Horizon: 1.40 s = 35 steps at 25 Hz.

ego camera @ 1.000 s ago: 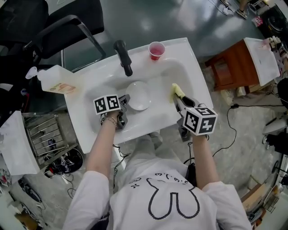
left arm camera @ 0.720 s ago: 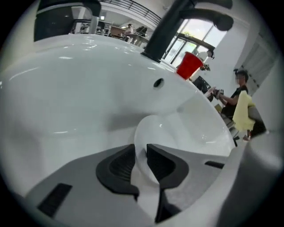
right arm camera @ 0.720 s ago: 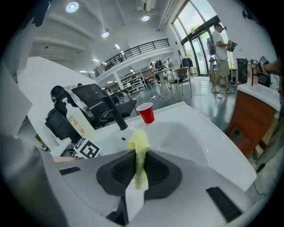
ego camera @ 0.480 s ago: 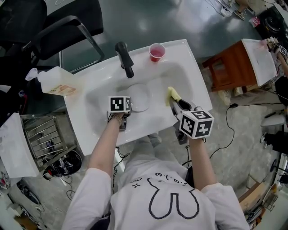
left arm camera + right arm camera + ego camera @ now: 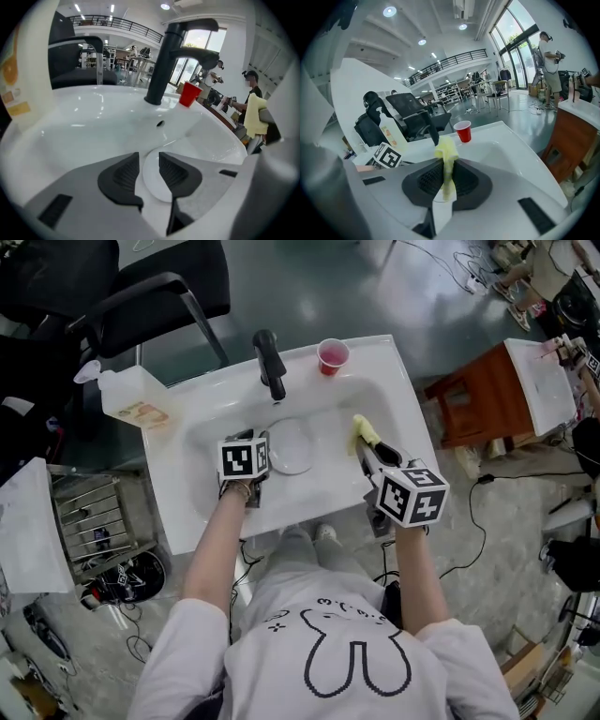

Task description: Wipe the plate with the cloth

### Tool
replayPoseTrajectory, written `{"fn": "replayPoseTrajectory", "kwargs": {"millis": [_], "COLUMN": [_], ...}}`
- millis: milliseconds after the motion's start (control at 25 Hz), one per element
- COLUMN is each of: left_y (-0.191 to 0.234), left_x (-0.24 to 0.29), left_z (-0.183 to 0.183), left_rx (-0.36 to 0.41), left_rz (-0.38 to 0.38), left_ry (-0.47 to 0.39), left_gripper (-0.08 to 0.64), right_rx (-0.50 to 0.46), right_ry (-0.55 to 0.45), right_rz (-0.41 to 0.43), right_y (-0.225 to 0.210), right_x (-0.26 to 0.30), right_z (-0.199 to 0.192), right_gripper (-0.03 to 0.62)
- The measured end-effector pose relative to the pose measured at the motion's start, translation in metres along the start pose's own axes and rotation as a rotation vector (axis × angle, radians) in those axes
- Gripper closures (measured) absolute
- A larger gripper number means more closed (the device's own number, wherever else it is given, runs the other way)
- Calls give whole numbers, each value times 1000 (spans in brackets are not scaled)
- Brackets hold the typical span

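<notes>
The plate (image 5: 292, 448) lies in the sink (image 5: 187, 514), the yellow cloth (image 5: 366, 430) near it.

Both bare forearms reach forward side by side, the left forearm (image 5: 214, 554) and the right forearm (image 5: 413, 570) roughly parallel, each hand gripping its tool from behind. The left hand (image 5: 238, 491) holds the left gripper (image 5: 150, 164) pointing steeply down, its marker cube (image 5: 244, 457) on top; its jaws are opening, the dark ribbed pads (image 5: 121, 176) a narrow gap apart, with the edge of the plate (image 5: 291, 446) showing in that gap and neither pad pressing on it. The right gripper (image 5: 447, 177) points forward and less steeply down, its own cube (image 5: 412, 495) hiding most of the hand, and its jaws are clamped on the yellow cloth (image 5: 446, 152), which sticks up past the tips
</notes>
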State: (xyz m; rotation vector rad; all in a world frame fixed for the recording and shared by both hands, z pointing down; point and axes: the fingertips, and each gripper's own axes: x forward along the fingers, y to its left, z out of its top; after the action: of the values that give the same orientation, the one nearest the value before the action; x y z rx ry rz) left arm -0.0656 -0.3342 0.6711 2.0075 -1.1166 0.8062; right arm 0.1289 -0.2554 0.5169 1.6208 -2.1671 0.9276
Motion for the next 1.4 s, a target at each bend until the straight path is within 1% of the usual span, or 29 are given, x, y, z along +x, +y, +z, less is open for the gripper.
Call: {"fn": "replayPoseTrajectory", "kwargs": {"millis": [200,360,480,560,680,840,1040,1240,1280,1320,1360,1400], "left_y": [2,-9,-19,-26,-42,-78,-115,-144,-147,-149,-152,-154], "left_x": [-44,-90,-125,-150,-188,-245,-314,-366,-373,-379,-384,-388], "left_z": [22,38,48,55,63,70,73,77,77,78,79,80], "left_rx": [-31,-21,-17,-7,32,97,229,343,356,362,365,369], "left_rz": [72,131,151,163,176,213,279,357,368,373,370,361], "left_ry": [-142,-263,-371,-458,-595,-757,-934,-1037,-1051,-1062,-1069,-1075], "left_gripper": [430,430,431,434,439,440,446,463,476,507,537,545], "right_rx": [-62,-125,-198,-242,-289,-351,-434,-518,-540,-562,-580,-594], "right_ry": [-53,-82,-120,-159,-218,-292,-390,-504,-526,-546,-564,-581], "right_rz": [63,113,139,154,170,182,193,195,192,188,183,177], "right_y": [12,24,34,41,50,56,67,80,83,85,87,89], "right_x": [-9,-24,-37,-46,-63,-99,-136,-170,-176,-181,-186,-190], "right_z": [24,38,49,54,59,69,79,95,99,101,104,107], "right_gripper": [541,541,541,541,541,541,541,541,541,541,541,541]}}
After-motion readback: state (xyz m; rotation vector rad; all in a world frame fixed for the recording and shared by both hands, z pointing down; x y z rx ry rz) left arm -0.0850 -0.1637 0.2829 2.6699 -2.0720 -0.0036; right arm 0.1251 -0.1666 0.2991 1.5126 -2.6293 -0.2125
